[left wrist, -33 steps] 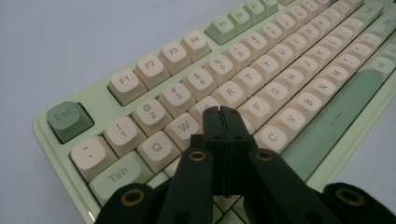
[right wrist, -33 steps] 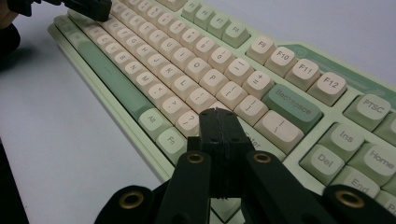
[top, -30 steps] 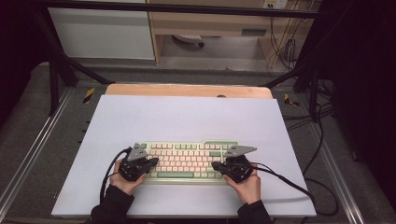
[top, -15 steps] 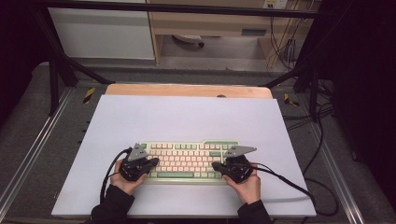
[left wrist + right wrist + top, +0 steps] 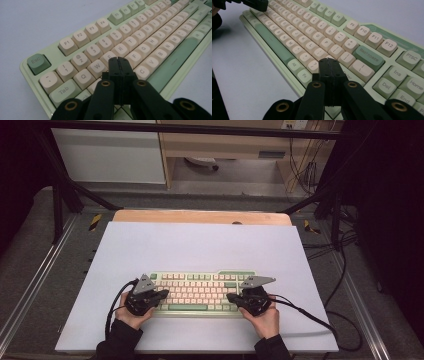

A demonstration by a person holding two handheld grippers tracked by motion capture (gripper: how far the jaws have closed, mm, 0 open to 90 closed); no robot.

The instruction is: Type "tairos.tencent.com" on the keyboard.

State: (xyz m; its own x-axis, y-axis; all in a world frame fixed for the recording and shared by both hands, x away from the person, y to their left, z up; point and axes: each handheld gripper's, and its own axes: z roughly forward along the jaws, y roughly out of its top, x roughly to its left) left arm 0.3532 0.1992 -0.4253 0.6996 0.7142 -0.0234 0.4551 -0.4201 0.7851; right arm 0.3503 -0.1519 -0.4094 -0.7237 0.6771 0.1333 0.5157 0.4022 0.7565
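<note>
A pale green keyboard [image 5: 200,292] with cream and green keys lies near the front of the white table top [image 5: 200,250]. My left gripper [image 5: 161,294] hovers over its left end, jaws shut, with nothing between them. In the left gripper view the shut tips [image 5: 118,60] sit above the keys near E and D of the keyboard [image 5: 140,42]. My right gripper [image 5: 233,298] is over the right end, also shut and empty. In the right gripper view its tips [image 5: 328,61] hang over the keys near Enter, below Backspace [image 5: 368,57], and the left gripper's jaws [image 5: 253,3] show far off.
A wooden strip [image 5: 200,216] borders the table's far edge. Black cables [image 5: 310,312] trail from the right gripper across the table to the right. A dark frame post [image 5: 60,195] stands at the far left. Bare white surface stretches behind the keyboard.
</note>
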